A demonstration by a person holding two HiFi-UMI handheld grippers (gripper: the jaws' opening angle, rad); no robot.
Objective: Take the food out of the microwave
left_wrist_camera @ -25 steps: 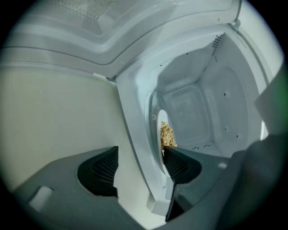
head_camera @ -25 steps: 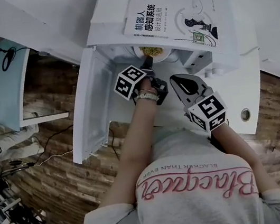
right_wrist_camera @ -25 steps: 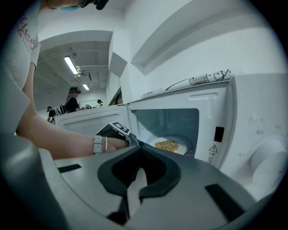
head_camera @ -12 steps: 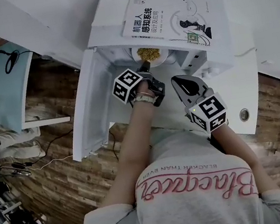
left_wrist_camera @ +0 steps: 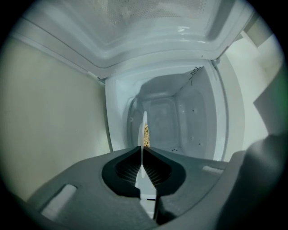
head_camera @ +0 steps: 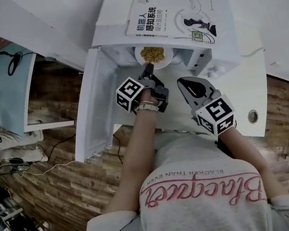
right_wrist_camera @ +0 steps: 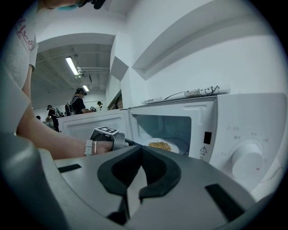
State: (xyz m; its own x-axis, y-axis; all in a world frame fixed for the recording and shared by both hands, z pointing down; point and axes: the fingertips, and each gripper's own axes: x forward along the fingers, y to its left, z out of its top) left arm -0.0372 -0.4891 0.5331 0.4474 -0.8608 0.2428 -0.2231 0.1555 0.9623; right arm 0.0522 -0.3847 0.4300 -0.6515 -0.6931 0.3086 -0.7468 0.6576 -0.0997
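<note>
White thin-rimmed round plate (head_camera: 169,57) pinched by left claw (left_wrist_camera: 142,150); right claw (right_wrist_camera: 141,150) closed, empty

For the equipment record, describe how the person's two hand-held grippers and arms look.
The left gripper and right gripper are alike: grey plastic bodies, black ribbed curved pads, and a white cube with black square markers behind each. The person wears a light grey short-sleeved T-shirt with pink lettering, and a pale wristband on the left wrist.
</note>
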